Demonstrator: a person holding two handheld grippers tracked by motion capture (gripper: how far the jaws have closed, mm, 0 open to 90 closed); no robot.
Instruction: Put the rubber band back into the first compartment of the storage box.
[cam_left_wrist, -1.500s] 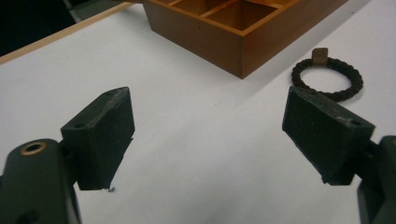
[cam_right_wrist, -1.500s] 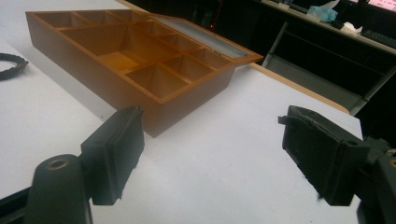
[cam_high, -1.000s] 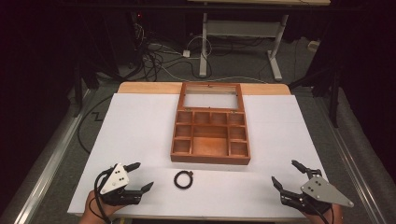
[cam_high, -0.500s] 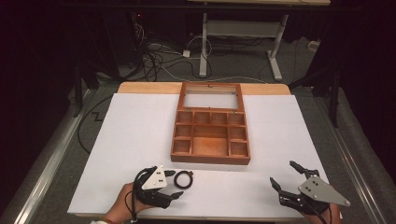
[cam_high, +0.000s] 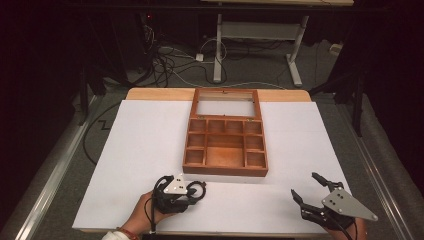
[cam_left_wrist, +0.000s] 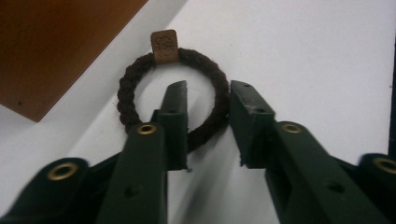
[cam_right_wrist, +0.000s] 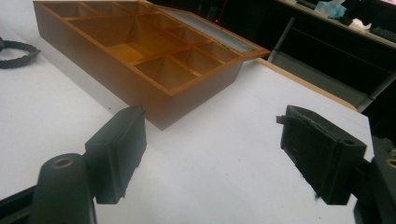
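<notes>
High view: the left gripper (cam_high: 196, 190) is sitting low on the white table (cam_high: 140, 150), its tips over the dark braided ring (cam_high: 200, 186), which is lying just in front of the wooden compartment box (cam_high: 225, 150). The right gripper (cam_high: 312, 192) is waiting well apart at the near right, jaws spread wide, holding nothing.

Left gripper view: the left gripper (cam_left_wrist: 208, 107) has just been closing its jaws, now narrow, with one jaw inside the braided ring (cam_left_wrist: 170, 98) and the other just outside it, the cord's right side lying between them. A small gap is showing at the outer jaw, so the pads are not yet judged to be pinching. The ring's tan tag (cam_left_wrist: 164, 45) is pointing toward the box corner (cam_left_wrist: 51, 42).

Right gripper view: the right gripper (cam_right_wrist: 210, 149) is standing wide and empty, facing the box (cam_right_wrist: 154, 56), whose compartments are all bare.

Progress, as judged: approach done; grip being taken; lifting and placing in a compartment are left.
</notes>
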